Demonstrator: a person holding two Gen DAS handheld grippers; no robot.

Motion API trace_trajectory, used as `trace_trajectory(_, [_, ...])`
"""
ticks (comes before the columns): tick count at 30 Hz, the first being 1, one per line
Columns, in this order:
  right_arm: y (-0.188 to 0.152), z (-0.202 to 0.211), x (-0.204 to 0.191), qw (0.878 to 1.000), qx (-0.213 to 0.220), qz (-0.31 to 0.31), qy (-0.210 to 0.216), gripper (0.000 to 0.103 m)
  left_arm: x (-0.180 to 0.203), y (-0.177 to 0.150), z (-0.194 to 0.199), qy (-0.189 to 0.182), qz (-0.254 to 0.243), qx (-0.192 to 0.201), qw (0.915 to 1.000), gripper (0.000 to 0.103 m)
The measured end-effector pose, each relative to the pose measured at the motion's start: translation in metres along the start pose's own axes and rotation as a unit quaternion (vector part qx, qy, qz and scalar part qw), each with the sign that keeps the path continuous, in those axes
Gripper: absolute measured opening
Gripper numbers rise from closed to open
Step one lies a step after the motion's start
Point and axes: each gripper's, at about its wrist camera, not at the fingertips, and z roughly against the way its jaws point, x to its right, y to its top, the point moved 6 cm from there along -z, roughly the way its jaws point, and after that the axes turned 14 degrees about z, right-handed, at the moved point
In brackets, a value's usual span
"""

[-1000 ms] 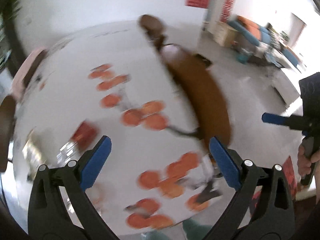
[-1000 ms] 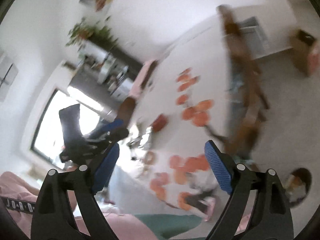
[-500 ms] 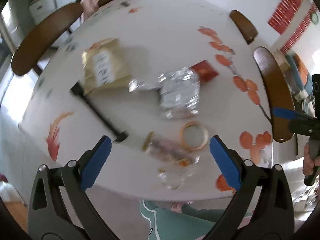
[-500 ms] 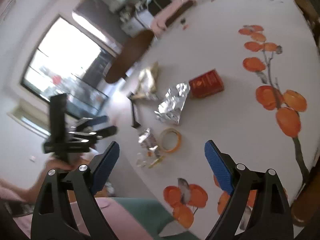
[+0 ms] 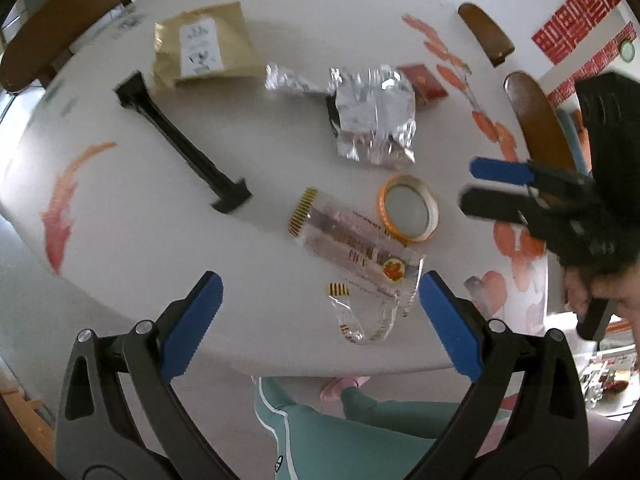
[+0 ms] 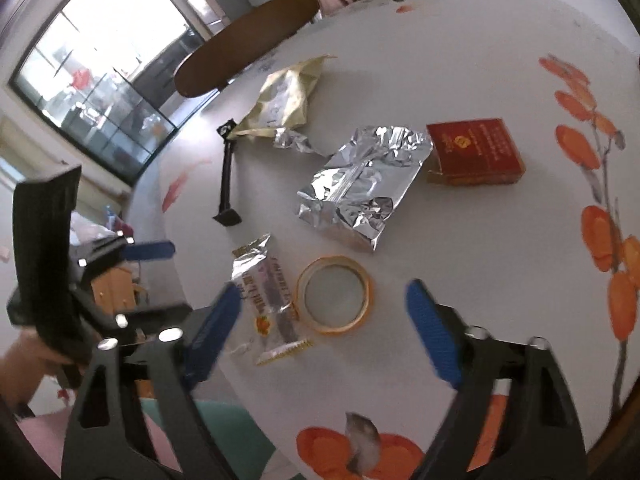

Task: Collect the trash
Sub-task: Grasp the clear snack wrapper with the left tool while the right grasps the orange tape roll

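The clear snack wrapper [image 5: 356,252] lies flat near the table's front edge, at about 1 o'clock from your left gripper [image 5: 320,320] and closest to it; judge it very light, limp and slick, likely to slide or flutter rather than resist; take it where the torn end curls up off the surface, at the edge nearest you, since a flat film gives the pads nothing to bite. Touching its 2 o'clock side sits the orange tape ring [image 5: 408,214], stiff and light; pinch across its wall. Further out at 12 o'clock lies the crumpled foil bag [image 5: 374,120]; it should crush easily, so grab a raised fold. Beyond, at 1 o'clock, the red box [image 6: 474,152] looks rigid; at 11 o'clock the tan pouch [image 5: 204,50] is soft and flat; a black bar [image 5: 182,144] lies at 10 o'clock. All rest on the white table [image 5: 120,240]. Your left gripper hangs above the table edge, jaws spread wide, holding nothing; your right gripper [image 6: 322,320] hovers over the ring, equally wide and empty.
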Motion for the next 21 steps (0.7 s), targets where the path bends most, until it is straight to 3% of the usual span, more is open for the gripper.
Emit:
trace_trajectory(6, [-0.004, -0.024, 0.013, 0.999, -0.032, 0.01, -0.018, 0.051, 0.006, 0.005, -0.02, -0.015, -0.007, -0.005, 0.9999, 0.09])
trace_trajectory(14, [-0.004, -0.038, 0.021, 0.998, -0.029, 0.023, -0.051, 0.046, 0.013, 0.011, -0.034, -0.009, -0.025, 0.019, 0.9995, 0.076])
trace_trajectory(18, [-0.002, -0.042, 0.017, 0.995, -0.034, 0.055, -0.08, 0.023, 0.015, 0.01, -0.034, 0.035, -0.064, 0.046, 0.9963, 0.059])
trace_trajectory(20, [-0.001, -0.042, 0.019, 0.994, -0.031, 0.054, -0.084, 0.018, 0.014, 0.007, -0.033, 0.056, -0.083, 0.061, 0.9931, 0.052])
trace_trajectory(21, [-0.002, -0.042, 0.02, 0.995, -0.031, 0.053, -0.084, 0.012, 0.012, 0.006, -0.032, 0.065, -0.088, 0.07, 0.9915, 0.041])
